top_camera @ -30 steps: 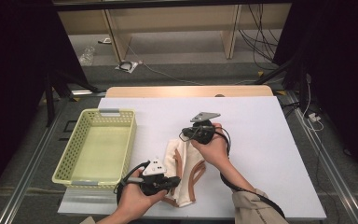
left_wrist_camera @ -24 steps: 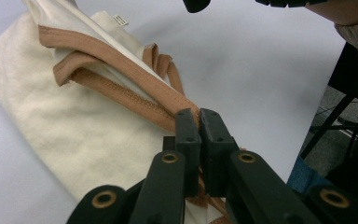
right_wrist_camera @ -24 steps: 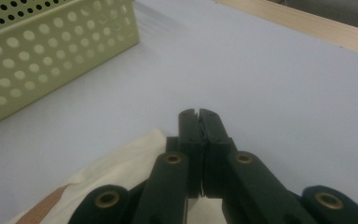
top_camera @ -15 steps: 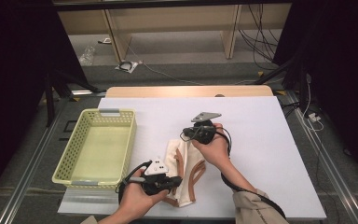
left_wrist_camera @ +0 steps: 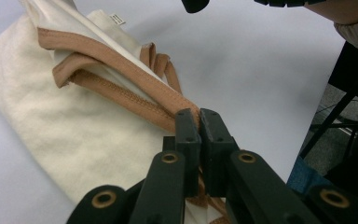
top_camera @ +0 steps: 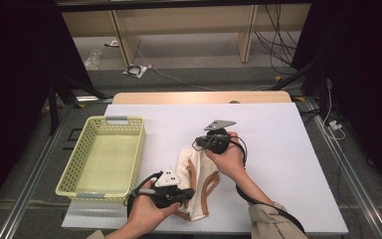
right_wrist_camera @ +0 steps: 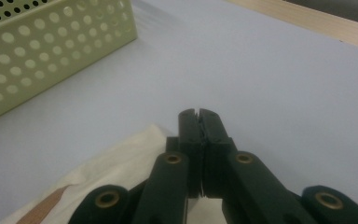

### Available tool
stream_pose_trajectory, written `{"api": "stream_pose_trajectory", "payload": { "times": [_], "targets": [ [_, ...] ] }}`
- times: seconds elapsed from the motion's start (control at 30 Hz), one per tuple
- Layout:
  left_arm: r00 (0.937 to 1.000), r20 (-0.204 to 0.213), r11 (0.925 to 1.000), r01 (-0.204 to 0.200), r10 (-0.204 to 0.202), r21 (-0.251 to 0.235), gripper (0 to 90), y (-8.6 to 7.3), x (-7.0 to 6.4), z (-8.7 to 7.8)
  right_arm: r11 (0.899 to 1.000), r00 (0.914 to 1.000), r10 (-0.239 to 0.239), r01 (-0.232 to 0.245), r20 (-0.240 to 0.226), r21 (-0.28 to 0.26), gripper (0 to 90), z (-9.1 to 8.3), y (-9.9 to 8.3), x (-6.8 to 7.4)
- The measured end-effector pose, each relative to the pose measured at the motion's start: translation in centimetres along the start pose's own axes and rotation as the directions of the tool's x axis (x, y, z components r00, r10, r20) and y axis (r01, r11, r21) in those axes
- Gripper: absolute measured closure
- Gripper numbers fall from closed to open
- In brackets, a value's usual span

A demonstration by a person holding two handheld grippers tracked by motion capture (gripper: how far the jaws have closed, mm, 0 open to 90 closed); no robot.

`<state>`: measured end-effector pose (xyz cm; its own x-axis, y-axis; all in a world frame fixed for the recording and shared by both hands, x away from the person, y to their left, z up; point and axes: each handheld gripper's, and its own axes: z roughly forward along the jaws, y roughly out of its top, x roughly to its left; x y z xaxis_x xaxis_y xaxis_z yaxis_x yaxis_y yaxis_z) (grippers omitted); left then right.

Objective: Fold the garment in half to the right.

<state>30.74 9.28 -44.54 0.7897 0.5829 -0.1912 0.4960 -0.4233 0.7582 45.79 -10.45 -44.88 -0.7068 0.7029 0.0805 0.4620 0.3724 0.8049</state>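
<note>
A cream cloth bag (top_camera: 197, 199) with brown straps lies on the white table (top_camera: 278, 149) between my two grippers. In the left gripper view the bag (left_wrist_camera: 51, 121) spreads to the left, and my left gripper (left_wrist_camera: 199, 117) is shut on a brown strap (left_wrist_camera: 116, 58) at the bag's near end. From above, the left gripper (top_camera: 189, 191) sits at the bag's lower edge. My right gripper (top_camera: 200, 143) is at the bag's far top corner. Its jaws (right_wrist_camera: 198, 116) are pressed together over the cream cloth (right_wrist_camera: 121, 168), seemingly pinching its edge.
A yellow-green perforated basket (top_camera: 135, 149) stands empty at the left of the table, close to the bag; its wall (right_wrist_camera: 51, 51) fills the upper left of the right gripper view. Bare table stretches to the right and far side. A wooden edge (top_camera: 199, 97) borders the back.
</note>
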Motion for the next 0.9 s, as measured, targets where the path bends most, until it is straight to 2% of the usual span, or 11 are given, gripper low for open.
{"api": "stream_pose_trajectory", "payload": {
  "times": [0.9],
  "targets": [
    [1.0,0.004,1.0,-0.006,0.006,0.006,86.5,0.13,-0.25,0.4,1.0,1.0,0.001,-0.001,0.009,0.004,89.5,-0.4,-0.33,-0.35]
  ]
}}
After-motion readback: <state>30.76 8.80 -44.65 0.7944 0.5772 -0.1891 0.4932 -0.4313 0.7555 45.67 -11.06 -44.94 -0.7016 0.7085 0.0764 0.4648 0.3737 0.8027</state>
